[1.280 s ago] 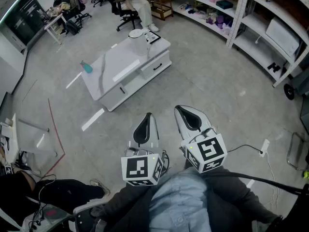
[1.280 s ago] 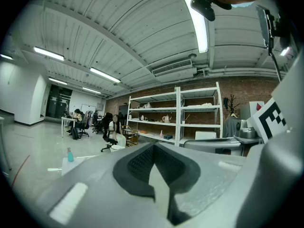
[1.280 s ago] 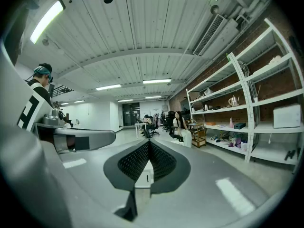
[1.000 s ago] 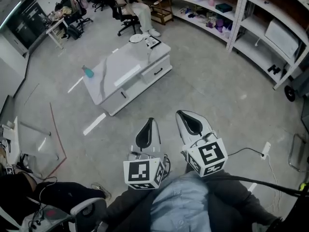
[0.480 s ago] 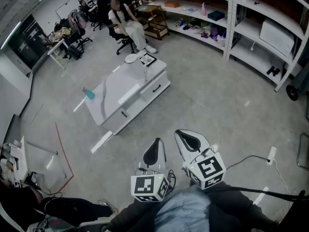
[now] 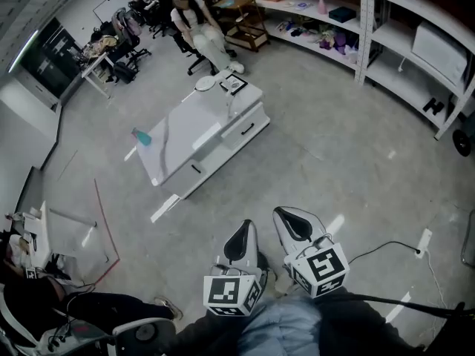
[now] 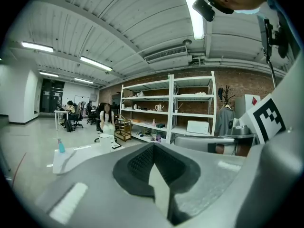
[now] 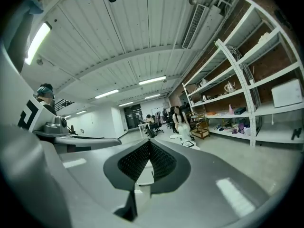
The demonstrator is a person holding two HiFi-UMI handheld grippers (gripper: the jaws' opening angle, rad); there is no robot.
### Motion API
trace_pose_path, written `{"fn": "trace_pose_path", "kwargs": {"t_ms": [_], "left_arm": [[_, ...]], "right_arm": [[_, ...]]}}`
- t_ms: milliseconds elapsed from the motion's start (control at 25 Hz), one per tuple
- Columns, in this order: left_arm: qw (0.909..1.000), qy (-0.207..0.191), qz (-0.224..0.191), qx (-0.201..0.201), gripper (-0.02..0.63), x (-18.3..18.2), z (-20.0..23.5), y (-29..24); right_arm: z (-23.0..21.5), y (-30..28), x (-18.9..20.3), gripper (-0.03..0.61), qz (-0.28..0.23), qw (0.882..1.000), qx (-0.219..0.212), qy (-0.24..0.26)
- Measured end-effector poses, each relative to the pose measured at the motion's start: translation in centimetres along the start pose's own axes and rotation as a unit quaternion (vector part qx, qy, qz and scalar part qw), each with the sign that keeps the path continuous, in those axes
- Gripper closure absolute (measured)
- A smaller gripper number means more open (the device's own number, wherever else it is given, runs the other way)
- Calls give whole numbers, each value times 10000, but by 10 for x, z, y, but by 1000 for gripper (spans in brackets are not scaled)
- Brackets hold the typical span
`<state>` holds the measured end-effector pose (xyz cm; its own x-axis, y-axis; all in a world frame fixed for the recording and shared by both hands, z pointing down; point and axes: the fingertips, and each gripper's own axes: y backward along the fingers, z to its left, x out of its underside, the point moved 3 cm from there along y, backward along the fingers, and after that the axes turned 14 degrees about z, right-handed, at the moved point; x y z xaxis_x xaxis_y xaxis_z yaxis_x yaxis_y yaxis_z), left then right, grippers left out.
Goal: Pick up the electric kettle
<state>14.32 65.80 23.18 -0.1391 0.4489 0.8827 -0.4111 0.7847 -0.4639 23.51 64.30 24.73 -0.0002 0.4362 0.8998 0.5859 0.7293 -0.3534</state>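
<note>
The white electric kettle point(image 6: 206, 85) stands at the far end of a low white table point(image 6: 185, 143), well across the floor from me. It shows small in the left gripper view point(image 7: 105, 139) and in the right gripper view point(image 8: 175, 137). My left gripper point(image 6: 243, 226) and right gripper point(image 6: 281, 213) are held side by side close to my body, pointing toward the table. Both are shut with nothing between their jaws, seen again in the left gripper point(image 7: 153, 146) and right gripper point(image 8: 148, 142) views.
A blue bottle point(image 6: 141, 136) stands on the table's near-left part, and a framed flat item point(image 6: 234, 84) lies beside the kettle. A person sits on a chair point(image 6: 199, 32) behind the table. Shelving point(image 6: 415, 43) runs along the right. A cable point(image 6: 386, 248) lies on the floor.
Both grippers have dropped lower in the head view and stayed shut. The view has swung so that more of the room's far end shows; the table sits slightly lower in it.
</note>
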Motion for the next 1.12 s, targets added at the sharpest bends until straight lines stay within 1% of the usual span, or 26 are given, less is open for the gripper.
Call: {"fn": "trace_pose_path", "kwargs": {"t_ms": [240,520,760,960,1120], "left_arm": [[9994,301,-32,-161,612,3,29,-11],[9974,657,-176,-247,612,-12,96,-44],[9958,801,-359,-261,612,-40,166,-81],[9938,891,-569,-350,612,-67,228,-99],[9936,838,-689,-312,612,-85,259,-110]], "right_arm": [[0,-31,2,552,248,9996,-135,69],[-10,-100,-7,552,622,9979,-136,90],[-11,-176,-43,551,700,9968,-209,324],[1,-235,-83,551,612,9962,-278,555],[7,-268,-106,551,539,9960,-285,652]]}}
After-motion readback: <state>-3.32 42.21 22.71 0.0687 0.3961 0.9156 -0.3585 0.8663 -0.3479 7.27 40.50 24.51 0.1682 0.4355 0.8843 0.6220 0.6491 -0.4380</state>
